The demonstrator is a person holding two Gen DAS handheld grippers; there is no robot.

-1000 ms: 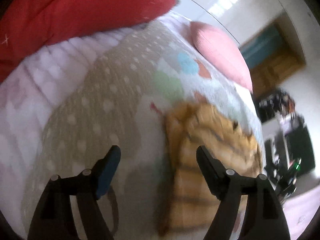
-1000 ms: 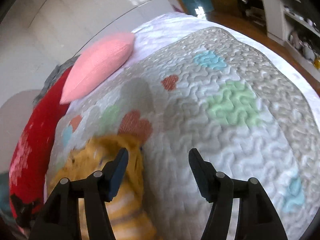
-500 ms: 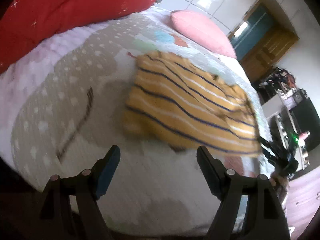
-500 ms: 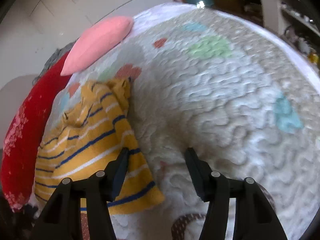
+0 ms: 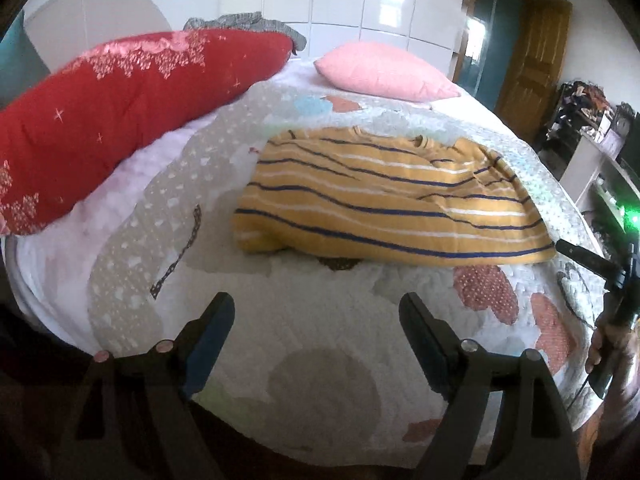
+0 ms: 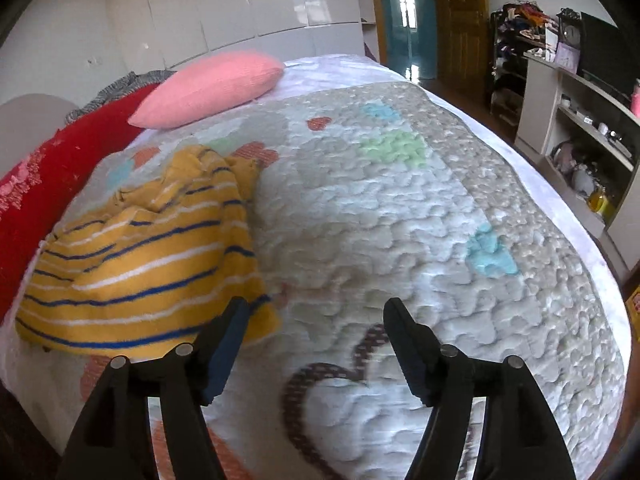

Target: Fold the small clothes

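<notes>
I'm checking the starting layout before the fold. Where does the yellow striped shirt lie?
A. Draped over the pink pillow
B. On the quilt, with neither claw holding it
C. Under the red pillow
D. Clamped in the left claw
B: the yellow striped shirt lies rumpled on the quilt, apart from both pillows, and both the left claw and the right claw stand open and empty.

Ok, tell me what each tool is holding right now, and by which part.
Nothing is held. The left tool and right tool are both open and empty; the striped shirt lies free on the quilt.
</notes>
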